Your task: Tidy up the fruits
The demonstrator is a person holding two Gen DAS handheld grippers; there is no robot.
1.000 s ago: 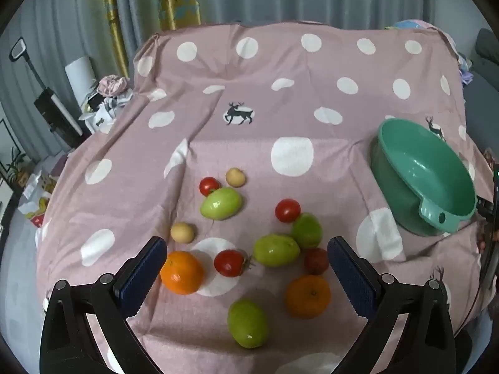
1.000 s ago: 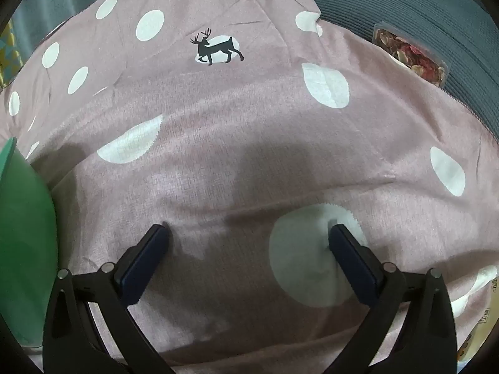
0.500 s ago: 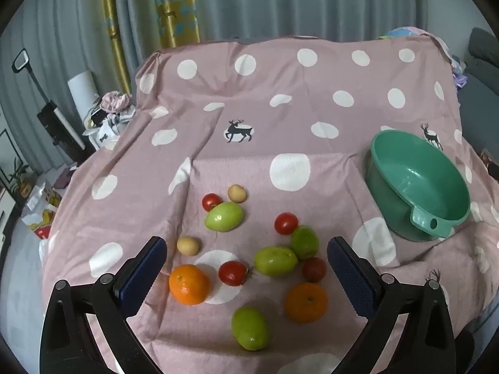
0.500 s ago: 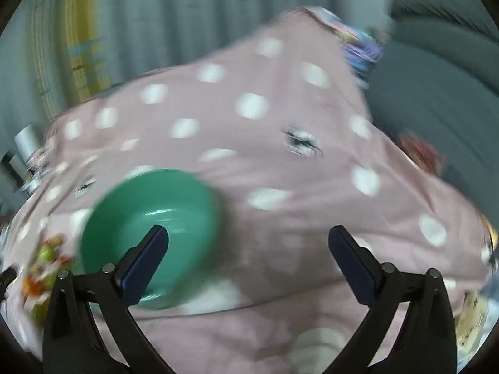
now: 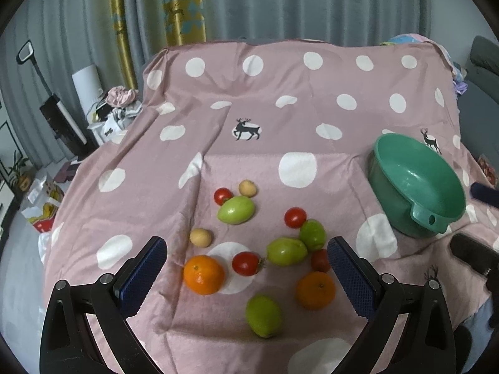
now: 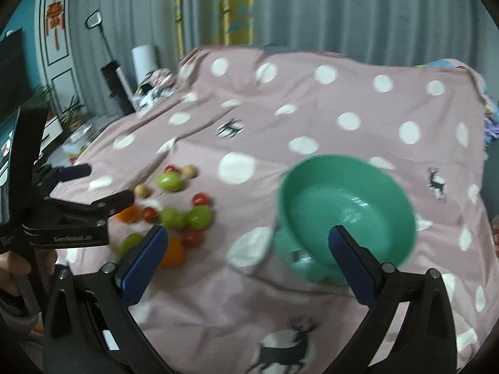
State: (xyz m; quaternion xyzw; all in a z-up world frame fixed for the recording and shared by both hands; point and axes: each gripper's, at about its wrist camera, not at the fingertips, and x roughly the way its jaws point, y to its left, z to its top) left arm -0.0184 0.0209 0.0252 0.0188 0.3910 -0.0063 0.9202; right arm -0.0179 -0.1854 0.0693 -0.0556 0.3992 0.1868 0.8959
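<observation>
Blue-padded left tool [image 5: 246, 260] and right tool [image 6: 248, 251] gape empty; only the right view shows a hand [image 6: 18, 268].

Round green plastic bowl [image 5: 418, 184]: glossy, smooth. Pink polka-dot cloth cover [image 5: 312, 118]: matt, creased. 2 orange mandarins [image 5: 203, 275]: dimpled, slight sheen.

A pink cloth [image 5: 280, 99] with white polka dots and small black deer prints fills the middle of the left wrist frame, draped over a raised surface. Grey pleated curtains [image 5: 312, 3] span the top, with a yellow patterned strip [image 5: 184, 3] at upper centre. At the left edge stand an upright vacuum [image 5: 59, 115], a white roll [image 5: 89, 82] and a heap of clothes [image 5: 120, 99]. In the right wrist frame's upper left hangs a red ornament [image 6: 53, 18], possibly a knot charm, blurred.
</observation>
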